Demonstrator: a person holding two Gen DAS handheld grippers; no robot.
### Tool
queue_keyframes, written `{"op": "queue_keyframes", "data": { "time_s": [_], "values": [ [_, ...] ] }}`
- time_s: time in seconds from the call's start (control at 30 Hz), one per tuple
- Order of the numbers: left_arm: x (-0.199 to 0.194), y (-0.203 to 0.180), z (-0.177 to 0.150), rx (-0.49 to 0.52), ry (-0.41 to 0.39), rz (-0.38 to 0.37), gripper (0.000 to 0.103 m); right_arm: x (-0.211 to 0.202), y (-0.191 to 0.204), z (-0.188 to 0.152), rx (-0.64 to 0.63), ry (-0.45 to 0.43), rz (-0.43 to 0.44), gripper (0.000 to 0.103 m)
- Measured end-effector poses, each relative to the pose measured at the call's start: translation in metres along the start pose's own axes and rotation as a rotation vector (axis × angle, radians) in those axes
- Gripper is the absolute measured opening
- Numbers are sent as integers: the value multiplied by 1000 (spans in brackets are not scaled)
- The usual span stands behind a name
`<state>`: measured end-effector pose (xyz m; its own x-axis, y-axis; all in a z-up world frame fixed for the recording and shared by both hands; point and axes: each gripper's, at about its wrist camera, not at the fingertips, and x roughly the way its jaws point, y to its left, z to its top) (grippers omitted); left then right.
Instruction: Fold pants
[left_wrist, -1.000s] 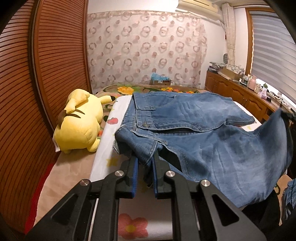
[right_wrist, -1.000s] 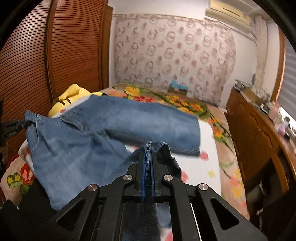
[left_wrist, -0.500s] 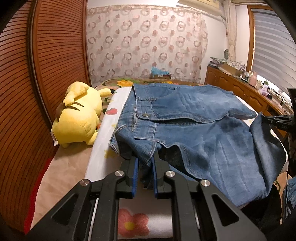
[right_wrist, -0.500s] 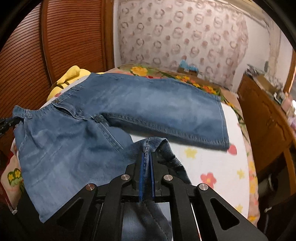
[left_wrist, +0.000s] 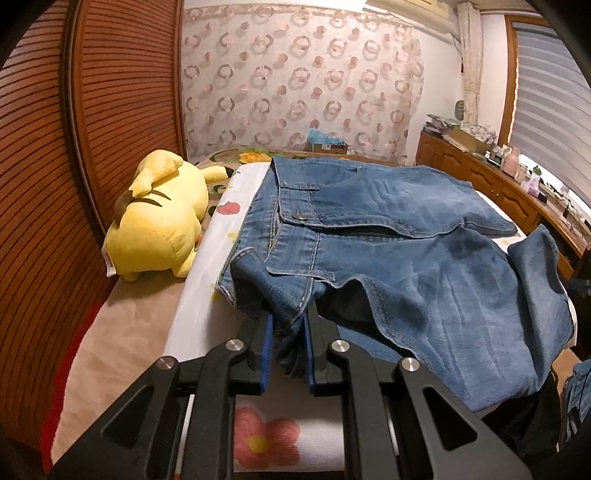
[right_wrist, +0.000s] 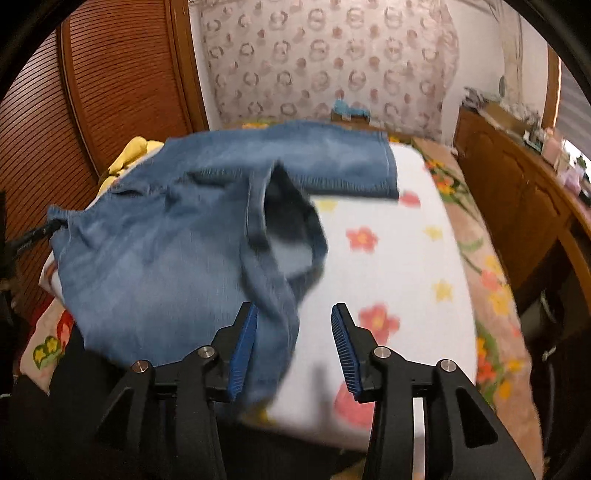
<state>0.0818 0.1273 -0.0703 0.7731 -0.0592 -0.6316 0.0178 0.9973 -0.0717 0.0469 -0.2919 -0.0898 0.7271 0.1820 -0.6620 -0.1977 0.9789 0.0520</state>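
Blue jeans (left_wrist: 388, 236) lie on a white flowered bed cover (left_wrist: 207, 302), waistband to the left, one leg flat across the bed, the other folded partly over it. My left gripper (left_wrist: 288, 325) is shut on a bunch of waistband denim at the near left corner. In the right wrist view my right gripper (right_wrist: 293, 332) is open; the hem of the near leg (right_wrist: 280, 258) hangs loosely against its left pad (right_wrist: 245, 339), blurred, not pinched. The far leg (right_wrist: 332, 166) lies flat on the cover (right_wrist: 399, 277).
A yellow plush toy (left_wrist: 159, 218) lies on the bed left of the jeans. A ribbed wooden wardrobe (left_wrist: 74, 147) stands on the left. A wooden sideboard (left_wrist: 498, 184) with clutter runs along the right. A patterned curtain (left_wrist: 295, 85) hangs behind the bed.
My right gripper has opened and let go of the leg hem, which has dropped onto the jeans. The left gripper keeps its hold on the waistband and has lowered slightly.
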Motion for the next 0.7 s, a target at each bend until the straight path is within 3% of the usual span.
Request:
{"op": "queue_keyframes", "data": {
  "time_s": [0.13,0.43,0.53,0.57,0.6,0.7],
  "values": [
    [9,3,-4,-21,28,8,14,9,-5,-13,31,34,33,44],
    [27,11,-14,-55,72,22,29,23,-12,-8,63,69,83,43],
    [27,12,-15,-48,67,19,29,27,-12,-8,76,75,126,22],
    [27,12,-15,-44,65,17,27,23,-11,-9,74,69,122,10],
    [27,12,-15,-41,64,11,17,21,-10,-7,73,64,126,6],
    [20,9,-9,-31,41,0,9,13,-12,-2,82,14,138,5]
  ]
}}
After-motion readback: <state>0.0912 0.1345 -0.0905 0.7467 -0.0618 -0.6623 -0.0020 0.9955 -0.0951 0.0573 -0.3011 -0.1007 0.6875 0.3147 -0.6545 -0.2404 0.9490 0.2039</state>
